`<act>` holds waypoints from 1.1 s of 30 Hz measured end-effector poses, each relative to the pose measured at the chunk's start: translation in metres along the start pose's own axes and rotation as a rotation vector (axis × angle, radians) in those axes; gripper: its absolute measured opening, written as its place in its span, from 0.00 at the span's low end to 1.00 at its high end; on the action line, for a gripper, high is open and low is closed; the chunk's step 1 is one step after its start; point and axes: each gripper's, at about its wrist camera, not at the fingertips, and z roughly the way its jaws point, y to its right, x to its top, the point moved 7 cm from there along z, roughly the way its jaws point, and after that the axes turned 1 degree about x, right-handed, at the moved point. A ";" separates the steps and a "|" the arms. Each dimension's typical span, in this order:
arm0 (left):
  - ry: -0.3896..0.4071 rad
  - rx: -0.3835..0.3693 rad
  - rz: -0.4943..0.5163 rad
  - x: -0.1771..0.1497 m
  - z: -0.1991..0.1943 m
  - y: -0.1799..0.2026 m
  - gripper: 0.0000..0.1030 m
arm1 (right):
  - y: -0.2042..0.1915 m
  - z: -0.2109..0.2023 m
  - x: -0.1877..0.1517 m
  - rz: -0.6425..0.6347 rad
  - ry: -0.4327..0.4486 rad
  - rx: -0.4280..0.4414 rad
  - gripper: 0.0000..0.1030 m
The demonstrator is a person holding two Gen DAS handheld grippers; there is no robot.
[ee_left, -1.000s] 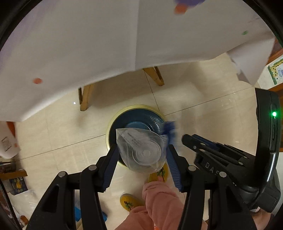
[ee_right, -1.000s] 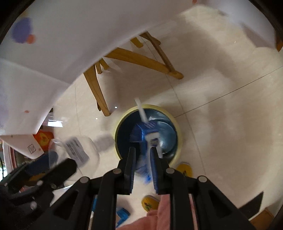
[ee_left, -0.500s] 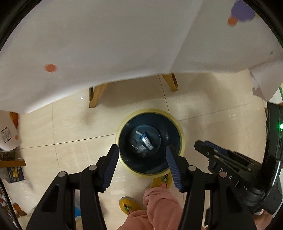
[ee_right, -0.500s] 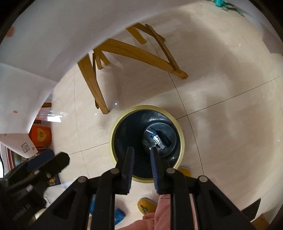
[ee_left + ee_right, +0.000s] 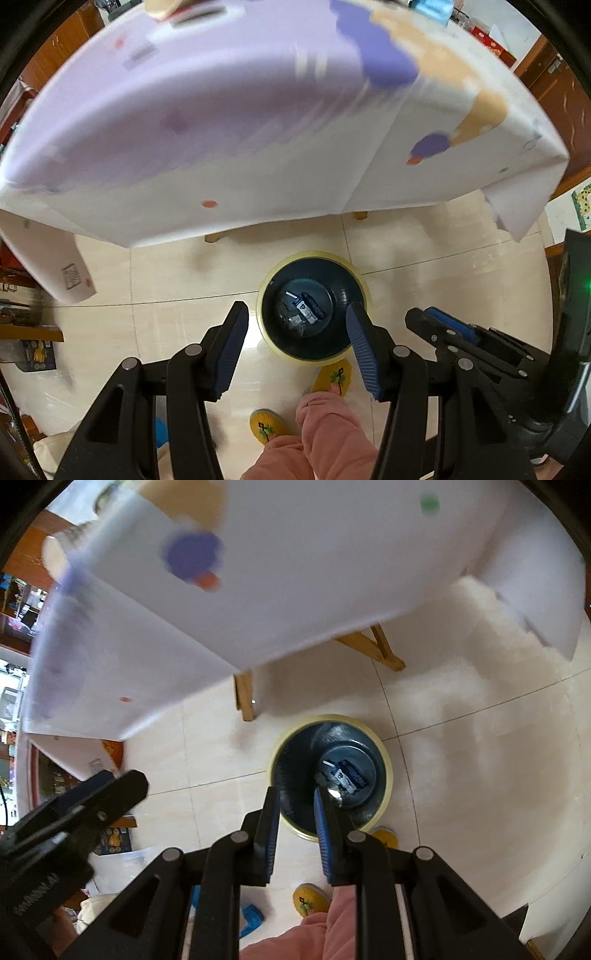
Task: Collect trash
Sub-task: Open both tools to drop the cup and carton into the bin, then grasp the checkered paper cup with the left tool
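Both claws empty, over the bin [image 5: 314,306]. Left claw [image 5: 295,347]: jaws wide apart, nothing between. Right claw [image 5: 295,819]: jaws a narrow gap apart, nothing between.

Trash: blue carton [image 5: 308,310] and clear wrapper [image 5: 293,319] lie on the bin floor, straight below and just ahead of both claws.

Progress: this load is binned. Table [image 5: 221,129] ahead and above; blurred items at its far edge, likely more to collect, cannot tell.

Glossy floor, matt cloth, ribbed pads

The floor [image 5: 436,288] is glossy cream tile; the desk [image 5: 258,140] wears smooth matt cloth on wooden legs [image 5: 244,692]; the left tool [image 5: 295,339] is matt black plastic with ribbed blue pads [image 5: 360,350].
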 end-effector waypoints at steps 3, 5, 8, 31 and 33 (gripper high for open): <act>0.005 -0.012 -0.008 0.000 -0.028 -0.006 0.53 | -0.016 -0.026 0.003 -0.020 0.014 0.009 0.19; 0.004 -0.017 -0.012 0.003 -0.050 -0.008 0.58 | -0.025 -0.043 0.004 -0.034 0.019 0.016 0.19; 0.024 -0.002 -0.015 0.006 -0.076 -0.015 0.62 | -0.043 -0.068 0.005 -0.065 0.029 0.031 0.19; 0.253 0.111 -0.124 0.109 -0.230 -0.040 0.93 | -0.100 -0.207 0.085 -0.296 0.207 0.093 0.19; 0.259 0.120 -0.127 0.117 -0.233 -0.040 0.95 | -0.103 -0.210 0.094 -0.313 0.214 0.095 0.19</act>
